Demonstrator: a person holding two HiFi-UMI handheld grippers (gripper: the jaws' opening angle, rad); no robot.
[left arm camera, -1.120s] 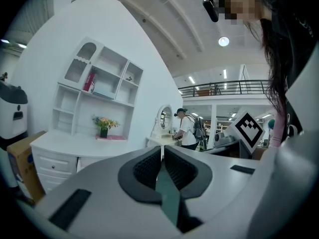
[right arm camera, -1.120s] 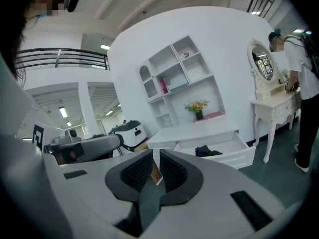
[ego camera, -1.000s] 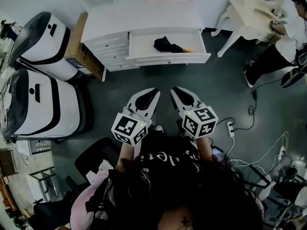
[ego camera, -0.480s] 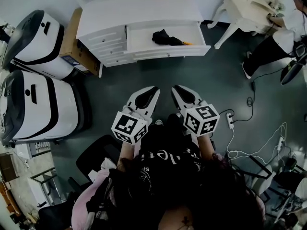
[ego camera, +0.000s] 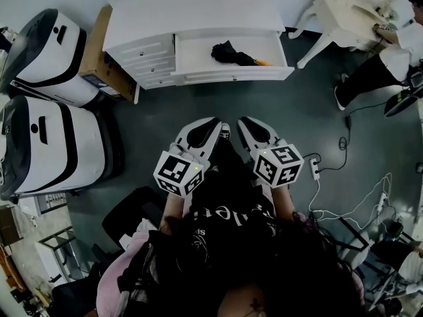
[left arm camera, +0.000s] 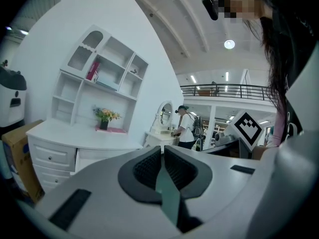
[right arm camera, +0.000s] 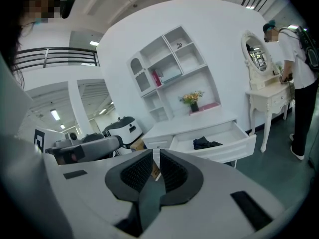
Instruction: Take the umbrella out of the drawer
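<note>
Black umbrella [ego camera: 232,53] lies inside the open drawer [ego camera: 234,76] of the white dresser [ego camera: 192,18] — untouched. Left gripper [ego camera: 213,125] and right gripper [ego camera: 244,125] sit side by side above the floor, well apart from it — both jaws closed together, nothing between.

Head view dim, grey cast; gripper views brighter, ceiling lamp [left arm camera: 229,44] glare, fisheye edges dark
</note>
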